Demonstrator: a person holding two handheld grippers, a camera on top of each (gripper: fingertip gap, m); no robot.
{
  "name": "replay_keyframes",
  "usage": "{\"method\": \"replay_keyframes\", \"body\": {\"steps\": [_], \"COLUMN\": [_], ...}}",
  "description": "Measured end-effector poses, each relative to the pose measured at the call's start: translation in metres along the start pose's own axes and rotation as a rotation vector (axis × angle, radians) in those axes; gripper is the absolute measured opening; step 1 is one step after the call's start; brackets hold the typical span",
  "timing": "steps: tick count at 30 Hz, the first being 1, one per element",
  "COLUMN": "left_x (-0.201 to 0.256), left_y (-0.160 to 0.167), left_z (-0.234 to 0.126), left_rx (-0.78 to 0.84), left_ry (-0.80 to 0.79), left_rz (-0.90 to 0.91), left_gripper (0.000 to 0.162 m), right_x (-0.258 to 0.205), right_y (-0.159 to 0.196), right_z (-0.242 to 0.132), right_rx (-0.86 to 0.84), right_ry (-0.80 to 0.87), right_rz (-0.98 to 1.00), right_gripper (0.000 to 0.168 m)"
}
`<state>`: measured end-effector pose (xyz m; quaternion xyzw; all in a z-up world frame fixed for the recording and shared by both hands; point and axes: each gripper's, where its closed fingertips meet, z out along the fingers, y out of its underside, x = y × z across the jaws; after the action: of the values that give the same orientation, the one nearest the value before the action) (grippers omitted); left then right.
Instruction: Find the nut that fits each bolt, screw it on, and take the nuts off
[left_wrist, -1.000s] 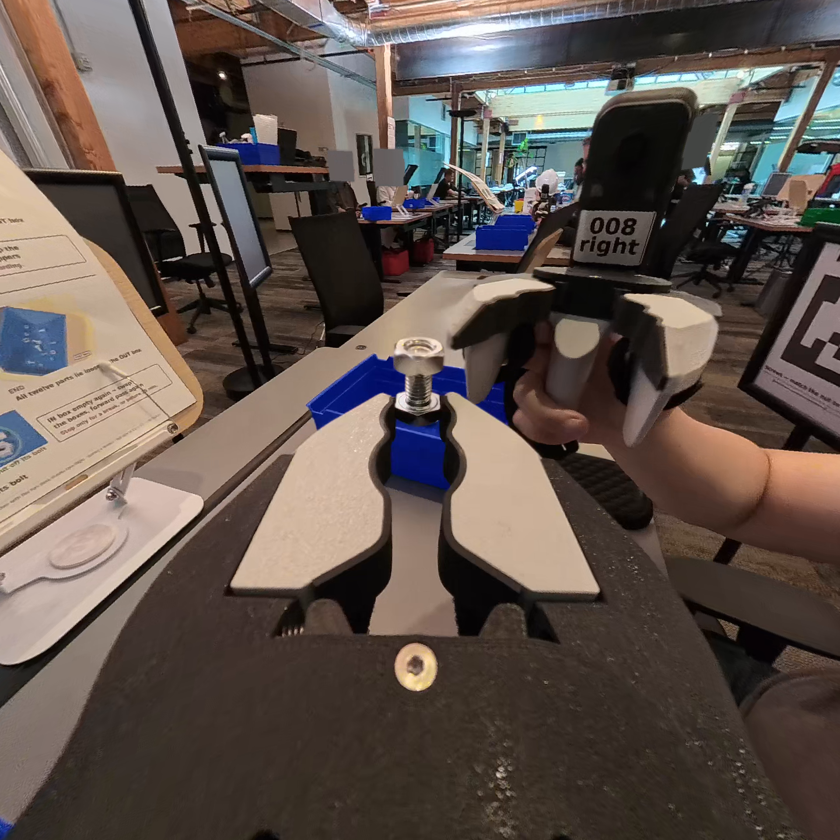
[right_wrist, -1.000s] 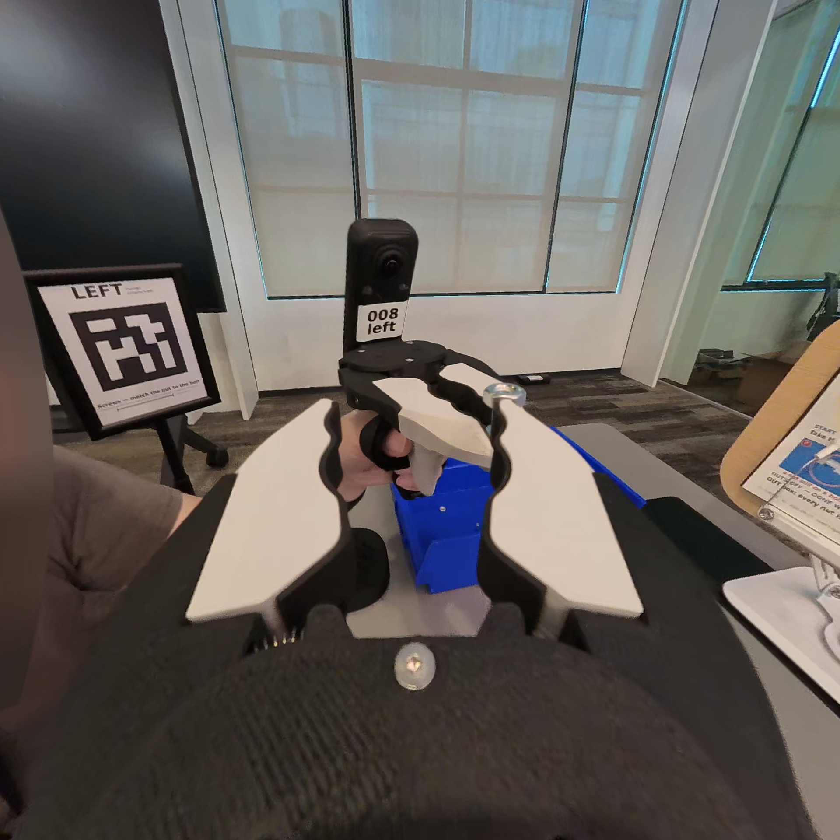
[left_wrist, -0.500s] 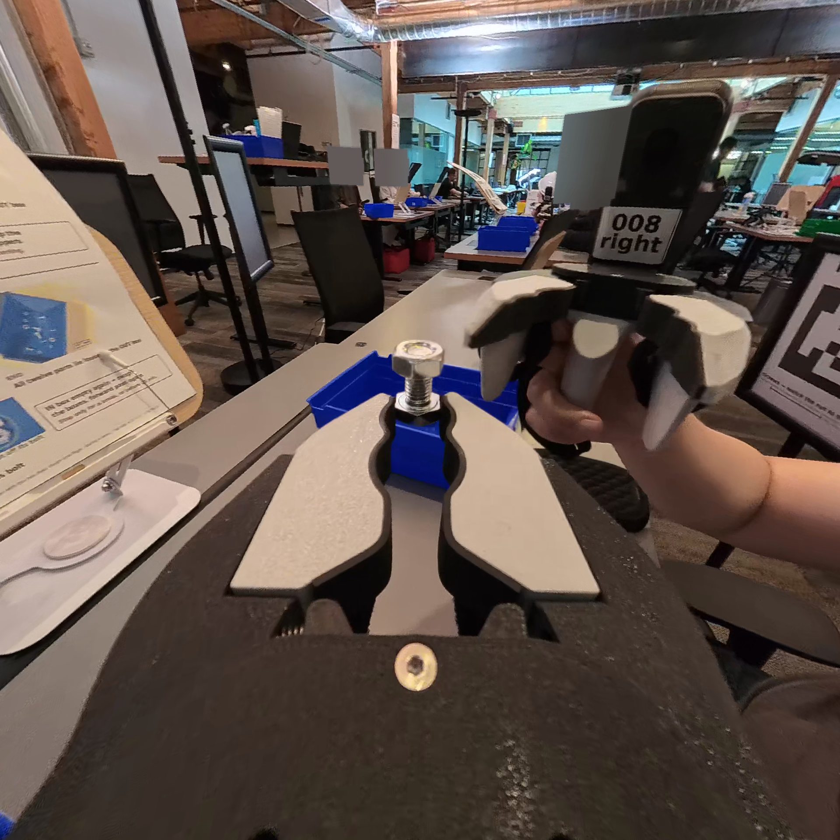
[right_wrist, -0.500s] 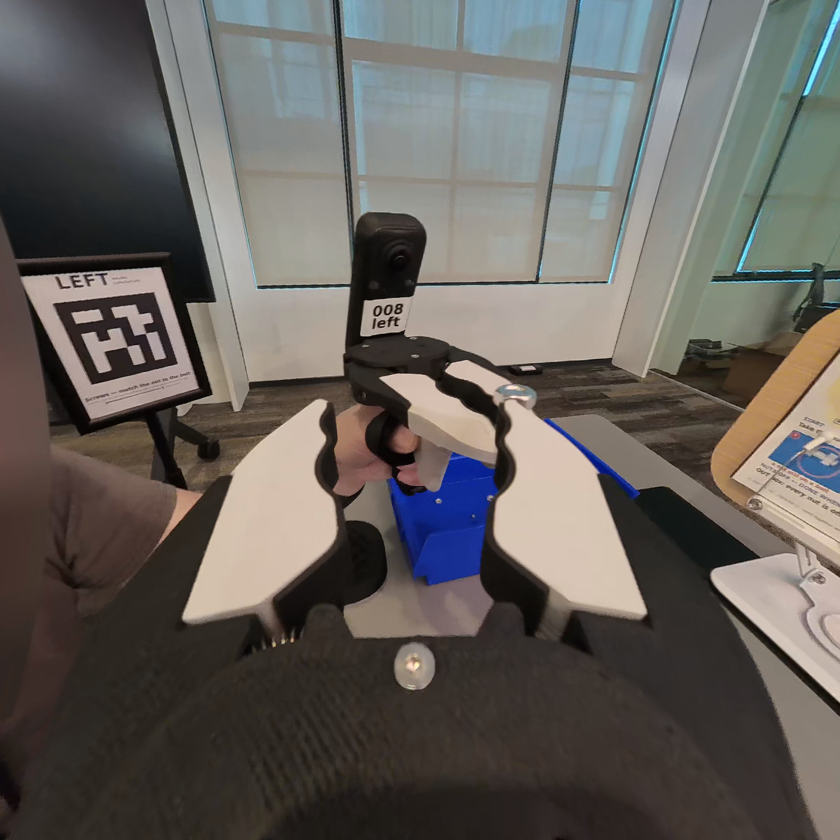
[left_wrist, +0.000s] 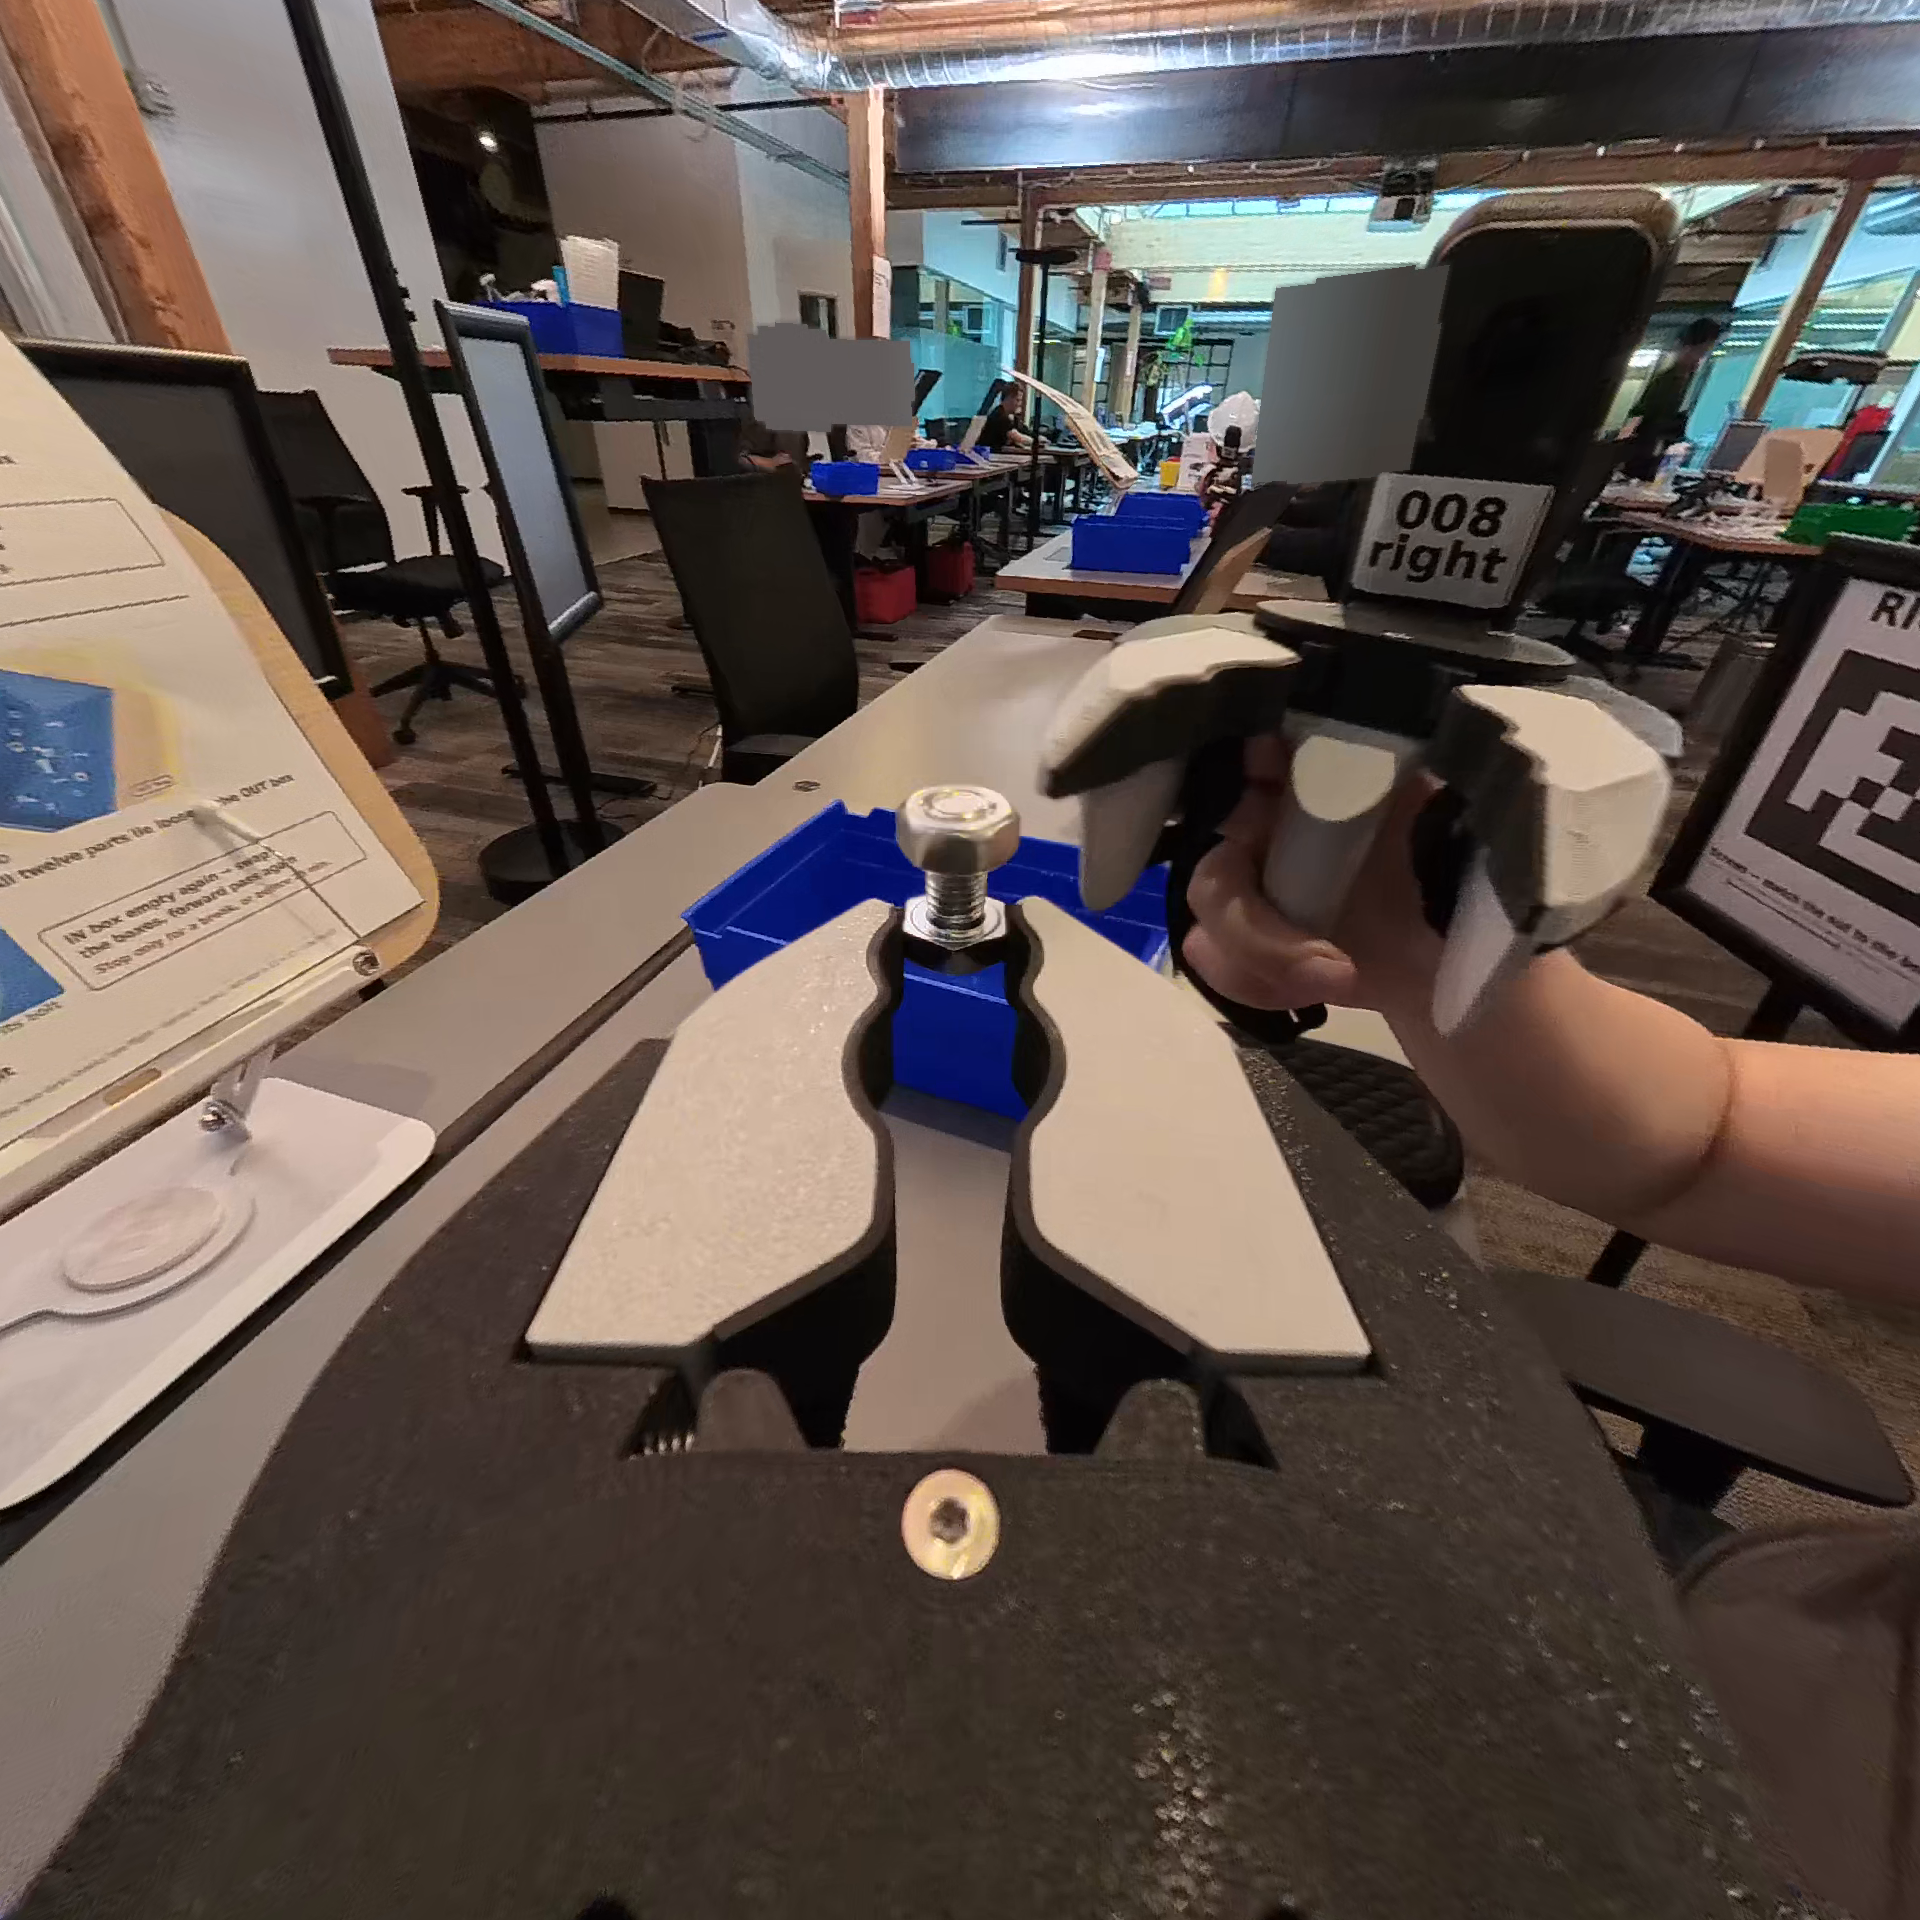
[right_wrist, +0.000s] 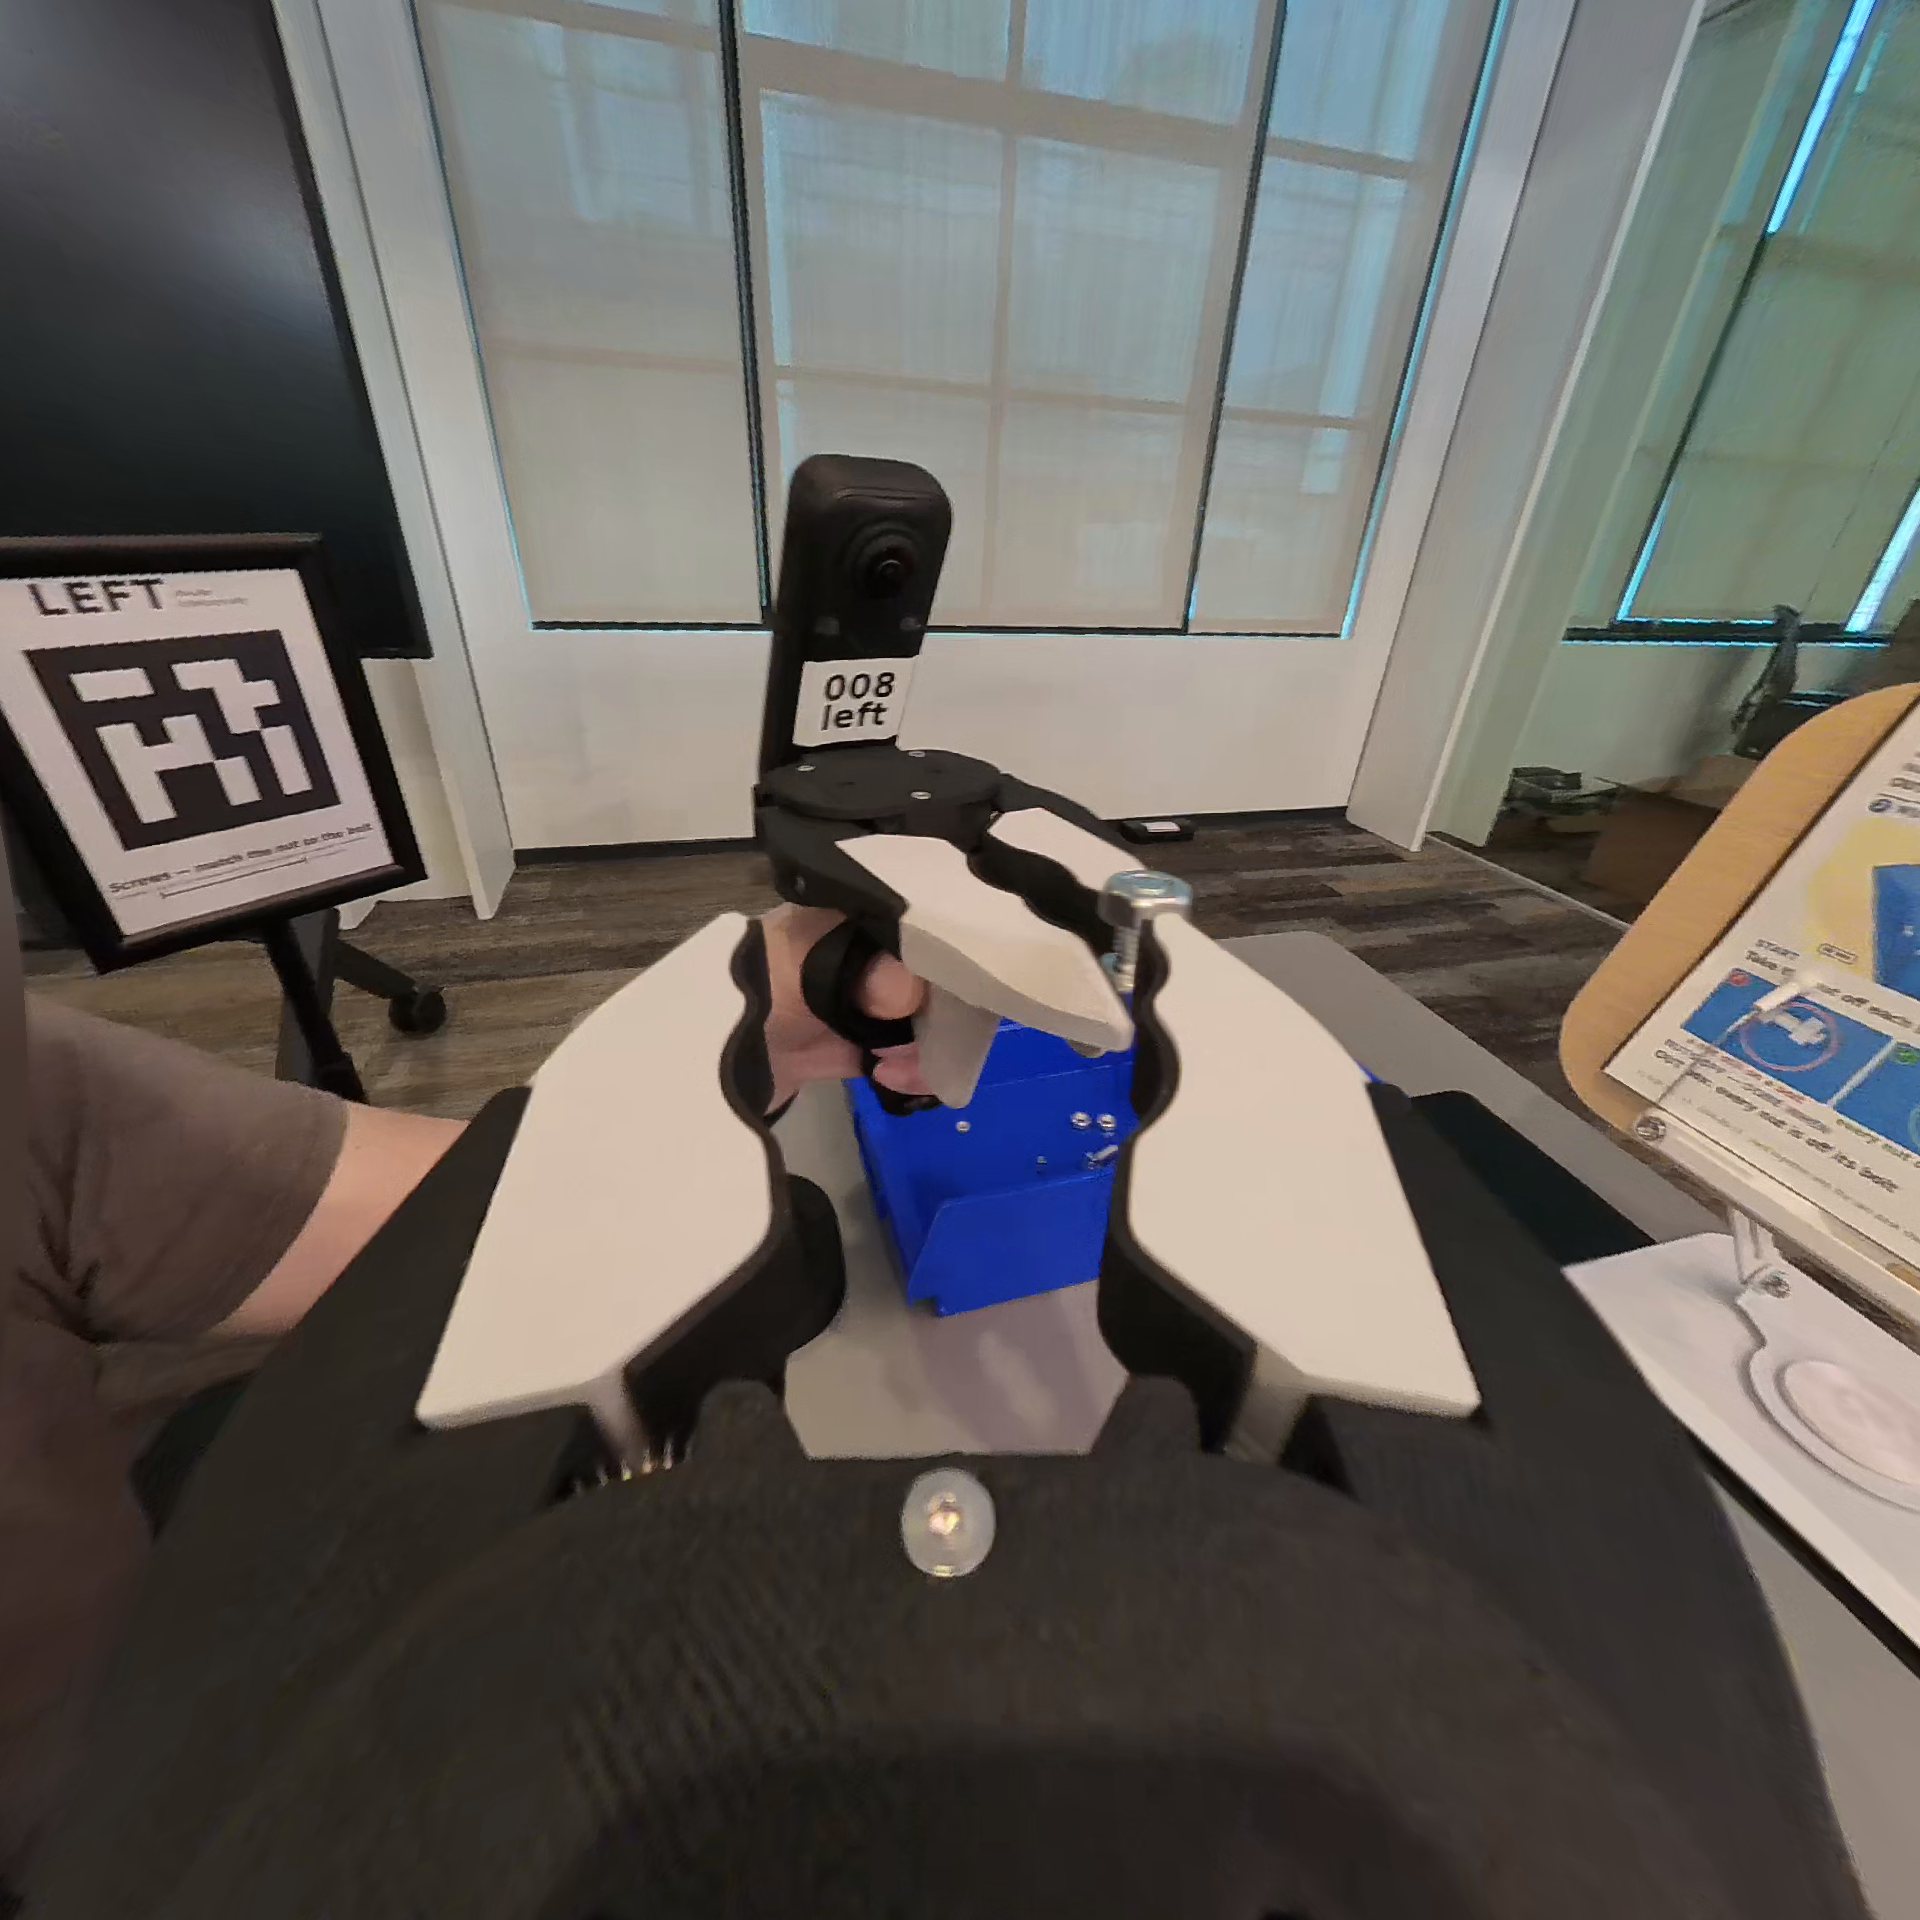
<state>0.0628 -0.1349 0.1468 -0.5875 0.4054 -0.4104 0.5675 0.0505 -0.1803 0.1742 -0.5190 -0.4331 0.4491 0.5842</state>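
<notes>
My left gripper (left_wrist: 954, 940) is shut on a silver nut (left_wrist: 951, 923) threaded on a silver hex bolt (left_wrist: 956, 836), which stands head up above the fingertips with some thread showing. My right gripper (right_wrist: 951, 935) is open and empty. In the left wrist view it (left_wrist: 1278, 935) is held by a hand just right of the bolt, at about its height, not touching it. In the right wrist view the left gripper (right_wrist: 1117, 977) holds the bolt (right_wrist: 1146, 896) close to my right finger. A blue bin (left_wrist: 790, 904) sits on the table below; small silver parts lie inside it (right_wrist: 1081, 1101).
An instruction board (left_wrist: 156, 831) on a wooden stand with a white base (left_wrist: 156, 1247) stands on the grey table (left_wrist: 582, 997); it also shows in the right wrist view (right_wrist: 1766, 987). Framed marker signs (left_wrist: 1829, 810) (right_wrist: 187, 748) stand on the floor. A black chair (left_wrist: 758, 623) stands beyond the table.
My right gripper drifted slightly right and back beside the bolt and stays open. My left gripper keeps its hold on the nut and bolt in the same place.
</notes>
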Motion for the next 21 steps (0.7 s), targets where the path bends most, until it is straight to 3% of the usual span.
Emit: {"method": "replay_keyframes", "body": {"steps": [9,11,12,21], "left_x": [0.010,0.004,0.001,0.019], "left_y": [0.004,0.002,0.000,0.003], "left_z": [0.008,0.004,0.002,0.007], "left_rx": [-0.017,-0.008,0.007,-0.016], "left_ry": [0.015,0.007,-0.001,0.077], "left_rz": [0.039,0.016,0.003,0.018], "left_gripper": [0.018,0.017,0.018,0.018], "right_x": [0.007,0.006,0.004,0.009], "right_y": [0.008,0.008,0.007,0.005], "right_z": [0.016,0.010,0.006,0.016], "right_rx": [-0.023,-0.027,-0.024,-0.017], "right_ry": [-0.021,0.010,0.012,-0.009], "right_rz": [0.049,0.014,-0.008,0.025], "right_gripper": [0.081,0.079,0.068,0.076]}}
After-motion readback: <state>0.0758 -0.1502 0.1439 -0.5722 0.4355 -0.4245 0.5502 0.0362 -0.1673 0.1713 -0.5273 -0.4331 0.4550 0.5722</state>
